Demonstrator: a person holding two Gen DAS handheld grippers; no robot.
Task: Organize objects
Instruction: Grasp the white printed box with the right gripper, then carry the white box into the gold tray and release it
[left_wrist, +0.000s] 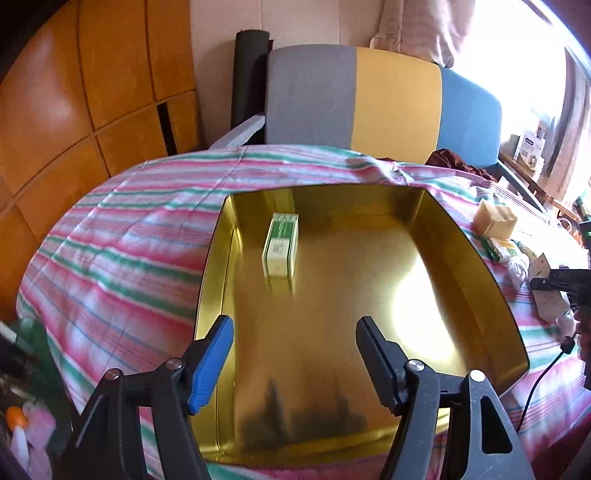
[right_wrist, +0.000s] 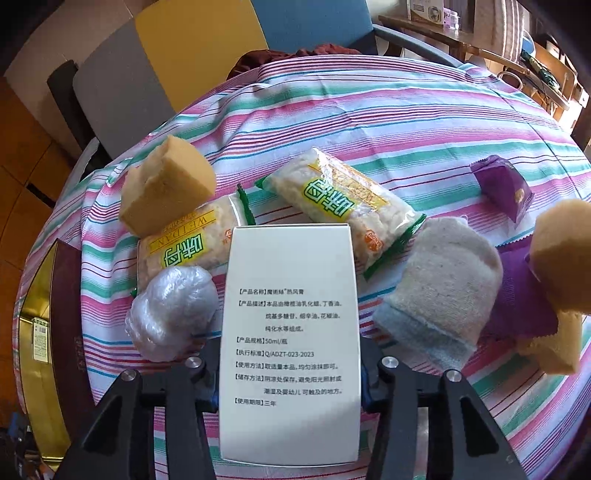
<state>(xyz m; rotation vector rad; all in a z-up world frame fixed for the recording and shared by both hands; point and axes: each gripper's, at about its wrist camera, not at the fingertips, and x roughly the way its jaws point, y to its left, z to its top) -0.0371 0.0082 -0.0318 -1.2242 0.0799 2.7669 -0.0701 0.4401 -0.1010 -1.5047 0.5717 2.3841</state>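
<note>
A gold tin tray (left_wrist: 480, 266) lies on the striped tablecloth, with a small green-and-white box (left_wrist: 280, 245) inside near its far left. My left gripper (left_wrist: 295, 354) is open and empty above the tray's near half. My right gripper (right_wrist: 290, 373) is shut on a white box (right_wrist: 291, 332) with printed text, held above the cloth. Around it lie two snack packets (right_wrist: 343, 199), a yellow sponge (right_wrist: 166, 192), a plastic-wrapped lump (right_wrist: 170, 314), a grey cloth pad (right_wrist: 443, 295) and purple packets (right_wrist: 504, 188). The tray's edge shows at the right wrist view's left (right_wrist: 37, 288).
A grey, yellow and blue chair back (left_wrist: 369, 99) stands behind the table. Another yellow sponge (right_wrist: 561, 258) sits at the far right. Wooden cabinets (left_wrist: 74, 92) stand on the left. A shelf with boxes (left_wrist: 528, 151) is by the window.
</note>
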